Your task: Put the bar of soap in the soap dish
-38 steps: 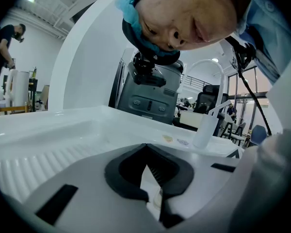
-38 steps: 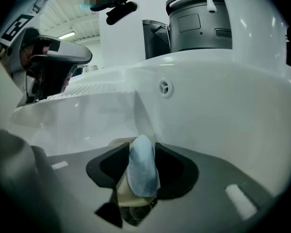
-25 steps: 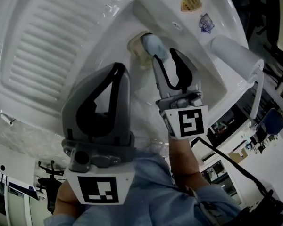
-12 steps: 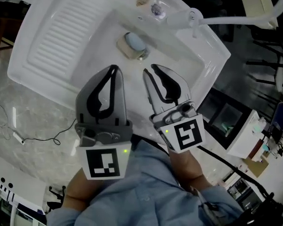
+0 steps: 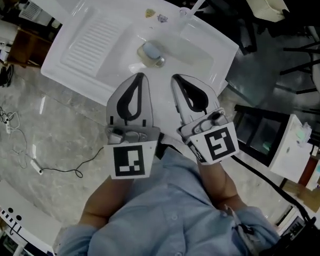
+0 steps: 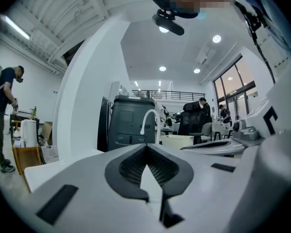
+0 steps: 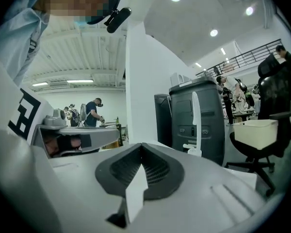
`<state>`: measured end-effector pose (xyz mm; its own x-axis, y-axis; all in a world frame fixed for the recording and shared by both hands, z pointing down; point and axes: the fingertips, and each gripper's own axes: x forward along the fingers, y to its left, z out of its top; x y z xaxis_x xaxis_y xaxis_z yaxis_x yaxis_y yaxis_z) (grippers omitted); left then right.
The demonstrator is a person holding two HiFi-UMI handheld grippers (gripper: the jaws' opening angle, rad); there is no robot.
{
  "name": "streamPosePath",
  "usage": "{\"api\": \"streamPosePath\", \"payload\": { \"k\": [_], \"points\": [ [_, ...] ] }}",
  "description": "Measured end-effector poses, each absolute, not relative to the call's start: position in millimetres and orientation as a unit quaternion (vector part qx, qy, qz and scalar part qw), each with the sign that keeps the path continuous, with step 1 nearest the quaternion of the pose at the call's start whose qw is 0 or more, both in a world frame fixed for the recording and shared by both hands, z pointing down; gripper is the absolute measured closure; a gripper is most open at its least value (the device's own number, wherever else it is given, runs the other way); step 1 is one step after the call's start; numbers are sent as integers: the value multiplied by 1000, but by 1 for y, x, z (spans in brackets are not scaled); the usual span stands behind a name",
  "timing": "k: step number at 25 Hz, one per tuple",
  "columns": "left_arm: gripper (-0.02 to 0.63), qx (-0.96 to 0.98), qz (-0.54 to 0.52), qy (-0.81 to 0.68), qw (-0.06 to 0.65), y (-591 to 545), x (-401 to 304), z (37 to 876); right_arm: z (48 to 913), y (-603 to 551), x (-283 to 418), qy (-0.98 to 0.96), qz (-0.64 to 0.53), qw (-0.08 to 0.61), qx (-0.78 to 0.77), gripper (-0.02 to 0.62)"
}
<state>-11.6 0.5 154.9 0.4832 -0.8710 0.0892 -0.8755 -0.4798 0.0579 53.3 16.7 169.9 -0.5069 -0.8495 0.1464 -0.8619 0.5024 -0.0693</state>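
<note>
In the head view a pale blue bar of soap (image 5: 150, 50) lies in a small soap dish (image 5: 158, 63) inside the white sink (image 5: 202, 55). Both grippers are held high above the sink, close to the person's chest, well apart from the soap. My left gripper (image 5: 138, 77) is shut with nothing in it, and my right gripper (image 5: 177, 79) beside it is shut and empty too. The left gripper view shows the left gripper (image 6: 146, 147) with jaws together, pointing level across a room. The right gripper (image 7: 141, 148) looks the same in its own view.
The sink has a ribbed drainboard (image 5: 90, 41) at its left and a white faucet (image 5: 200, 0) at the back. A cable (image 5: 26, 145) trails over the marble floor at left. A dark cabinet (image 5: 256, 135) stands at right. People stand far off in both gripper views.
Both grippers have risen and drawn back from the sink, which now looks much smaller. The right gripper's jaws, open at the soap dish earlier, have shut empty. The soap stays in the dish.
</note>
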Motion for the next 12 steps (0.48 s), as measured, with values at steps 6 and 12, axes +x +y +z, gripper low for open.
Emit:
{"api": "streamPosePath", "payload": {
  "k": [6,12],
  "points": [
    [601,857,18,-514,0,31,-1,127,139,44,58,-873,43,26,486,594],
    [601,857,9,-516,-9,46,5,117,120,56,64,-873,15,16,488,595]
  ]
}}
